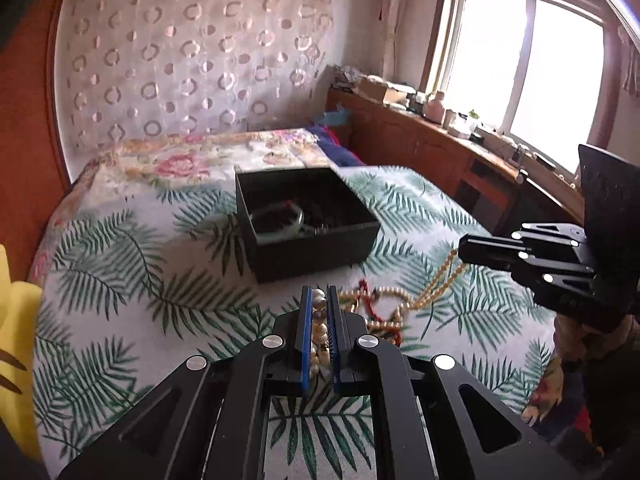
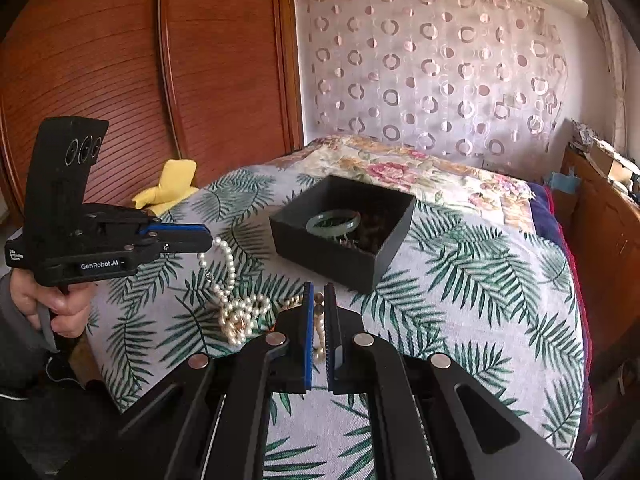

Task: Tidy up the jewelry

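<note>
My left gripper (image 1: 319,290) is shut on a white pearl necklace (image 1: 319,332); in the right wrist view the left gripper (image 2: 210,238) is lifted, and the pearl necklace (image 2: 228,264) hangs from it down to a heap on the bed. My right gripper (image 2: 319,286) is shut on a yellowish bead necklace (image 2: 320,328); in the left wrist view the right gripper (image 1: 462,250) holds the bead necklace (image 1: 440,280) taut above the cover. A red bead string (image 1: 372,308) lies tangled among them. Behind stands an open black box (image 1: 312,256) (image 2: 332,260) with a green bangle (image 1: 280,216) (image 2: 334,222) and dark beads inside.
Everything lies on a bed with a leaf-print cover (image 1: 120,280). A yellow cloth (image 2: 172,184) sits at its left edge by a wooden wardrobe (image 2: 120,60). A cluttered wooden cabinet (image 1: 420,144) runs under the window on the right. A person's hand (image 2: 60,304) grips the left handle.
</note>
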